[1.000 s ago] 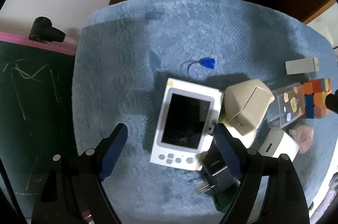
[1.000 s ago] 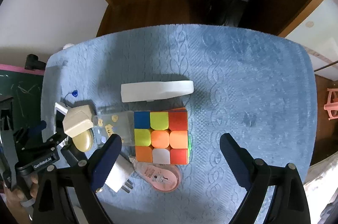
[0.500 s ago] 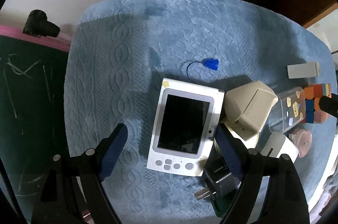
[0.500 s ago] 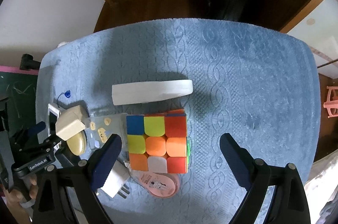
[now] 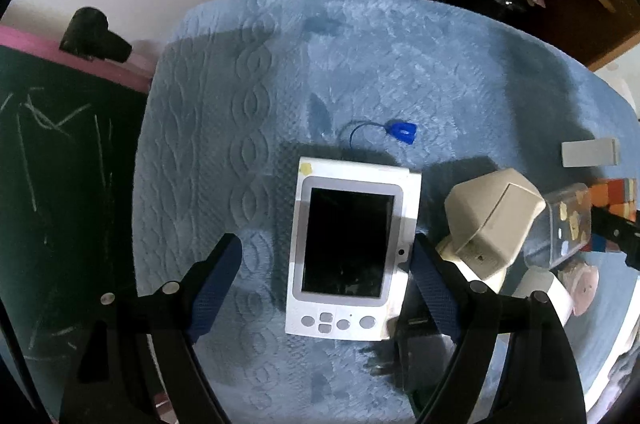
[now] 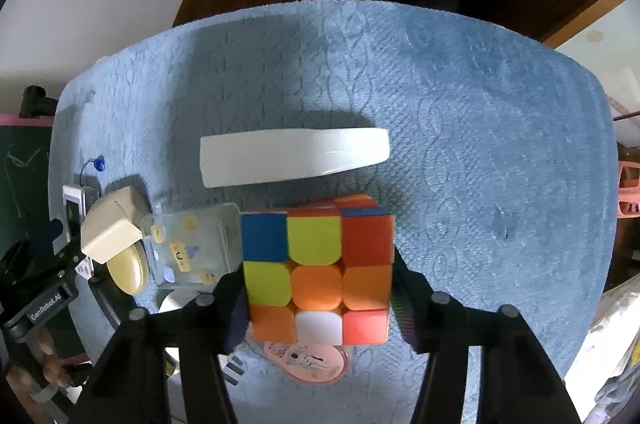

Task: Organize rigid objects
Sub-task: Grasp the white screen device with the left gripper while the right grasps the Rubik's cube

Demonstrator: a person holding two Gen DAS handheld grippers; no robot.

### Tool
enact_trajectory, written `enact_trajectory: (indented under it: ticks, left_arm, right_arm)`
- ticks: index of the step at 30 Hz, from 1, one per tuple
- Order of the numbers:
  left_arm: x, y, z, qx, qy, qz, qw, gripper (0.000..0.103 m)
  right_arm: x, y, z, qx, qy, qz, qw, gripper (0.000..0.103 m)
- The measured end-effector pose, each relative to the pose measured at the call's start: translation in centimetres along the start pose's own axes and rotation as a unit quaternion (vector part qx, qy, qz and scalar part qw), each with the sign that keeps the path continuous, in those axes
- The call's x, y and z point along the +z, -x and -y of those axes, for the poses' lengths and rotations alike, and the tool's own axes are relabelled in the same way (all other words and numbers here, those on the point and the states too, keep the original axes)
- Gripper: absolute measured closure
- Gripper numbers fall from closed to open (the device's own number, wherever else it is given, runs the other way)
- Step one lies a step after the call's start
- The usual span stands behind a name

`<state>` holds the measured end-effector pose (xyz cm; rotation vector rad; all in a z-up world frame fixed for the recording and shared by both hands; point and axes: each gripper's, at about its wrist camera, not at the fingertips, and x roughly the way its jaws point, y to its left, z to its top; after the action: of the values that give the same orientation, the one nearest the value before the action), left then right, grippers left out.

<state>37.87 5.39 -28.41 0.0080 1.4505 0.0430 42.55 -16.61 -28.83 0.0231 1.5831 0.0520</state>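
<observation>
My right gripper [image 6: 319, 298] is shut on the colourful puzzle cube [image 6: 318, 270], a finger pressed on each side. Behind the cube lies a long white case [image 6: 294, 156]; a clear box with stickers [image 6: 190, 246] sits left of it. My left gripper [image 5: 326, 270] is open around a white handheld device with a dark screen [image 5: 348, 252] on the blue blanket [image 5: 400, 72]. A beige box [image 5: 490, 220] lies right of the device, on a round cream object [image 6: 128, 272].
A blue tag on a string [image 5: 400, 131] lies behind the device. A black plug adapter [image 5: 416, 348], a white charger [image 5: 540, 290] and a pink disc [image 6: 306, 362] lie near the front. A green chalkboard [image 5: 60, 184] stands at the left edge.
My right gripper has closed from wide open onto the puzzle cube. My left gripper has shifted slightly so that the white device lies between its fingers.
</observation>
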Motion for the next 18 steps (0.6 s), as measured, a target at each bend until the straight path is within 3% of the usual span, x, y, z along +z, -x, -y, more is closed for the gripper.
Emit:
enact_trajectory:
  ticks: [7, 9, 13, 18]
  left_arm:
    - [-0.6, -0.7, -0.1, -0.006, 0.047, -0.010, 0.9988, 0.027]
    - [-0.6, -0.3, 0.4, -0.011, 0.045, -0.006, 0.9989, 0.040]
    - [-0.9, 0.3, 0.7, 0.016, 0.048, -0.004, 0.9987, 0.040]
    - [-1.7, 2.1, -0.3, 0.019, 0.065, 0.012, 0.9977, 0.040]
  right_arm:
    - [-0.1, -0.4, -0.9, -0.013, 0.002, 0.002, 1.000, 0.045]
    - [-0.5, -0.5, -1.0, -0.016, 0.002, 0.002, 1.000, 0.046]
    - [-1.1, -0.2, -1.0, -0.018, -0.004, 0.007, 1.000, 0.046]
    - [-2.5, 1.6, -0.6, -0.018, -0.004, 0.034, 0.999, 0.047]
